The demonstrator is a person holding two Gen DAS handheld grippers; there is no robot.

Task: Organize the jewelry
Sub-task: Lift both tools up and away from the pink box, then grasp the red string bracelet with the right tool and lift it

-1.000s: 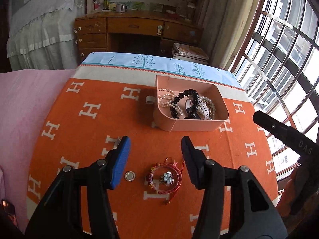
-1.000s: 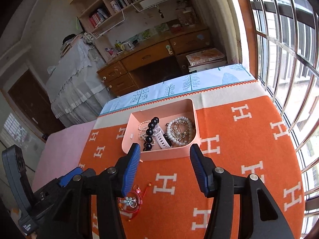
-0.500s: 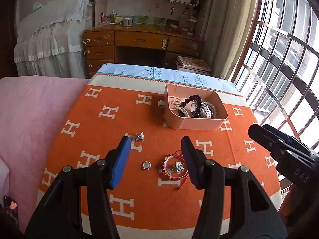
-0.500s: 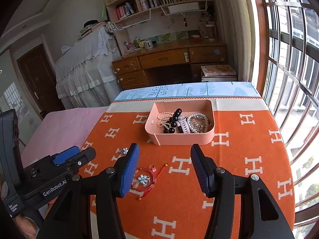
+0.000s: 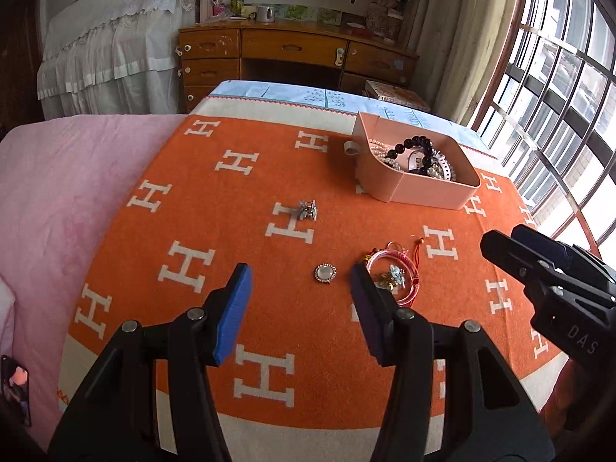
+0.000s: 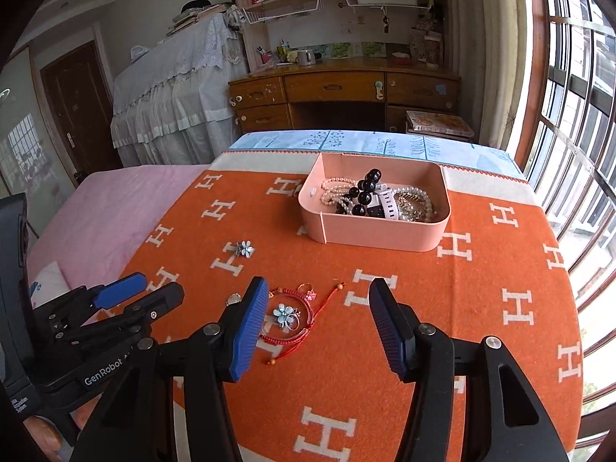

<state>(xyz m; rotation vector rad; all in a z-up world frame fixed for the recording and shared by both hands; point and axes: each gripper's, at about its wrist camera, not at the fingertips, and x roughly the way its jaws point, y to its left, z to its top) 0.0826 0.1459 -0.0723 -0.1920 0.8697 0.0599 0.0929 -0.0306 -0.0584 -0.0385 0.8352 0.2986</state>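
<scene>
A pink box (image 5: pixel 419 188) (image 6: pixel 369 231) on the orange blanket holds pearl strands, black beads and a white watch. Loose on the blanket lie a red cord bracelet with a blue flower charm (image 5: pixel 396 277) (image 6: pixel 288 315), a round silver brooch (image 5: pixel 325 273) (image 6: pixel 233 299) and a small flower clip (image 5: pixel 307 209) (image 6: pixel 243 248). My left gripper (image 5: pixel 300 308) hovers open above the blanket, the brooch just ahead between its fingers. My right gripper (image 6: pixel 317 327) is open too, empty, with the bracelet by its left finger.
The orange blanket (image 5: pixel 231 161) covers a bed with pink sheet (image 5: pixel 57 177) on the left. A wooden desk (image 6: pixel 346 92), a draped white cover (image 6: pixel 173 96) and a barred window (image 6: pixel 577 115) stand beyond. A small ring (image 5: pixel 350 147) lies left of the box.
Both grippers drew back from the box toward the near blanket edge; the left view now takes in the flower clip. The right gripper rolled level. Nothing was picked up.
</scene>
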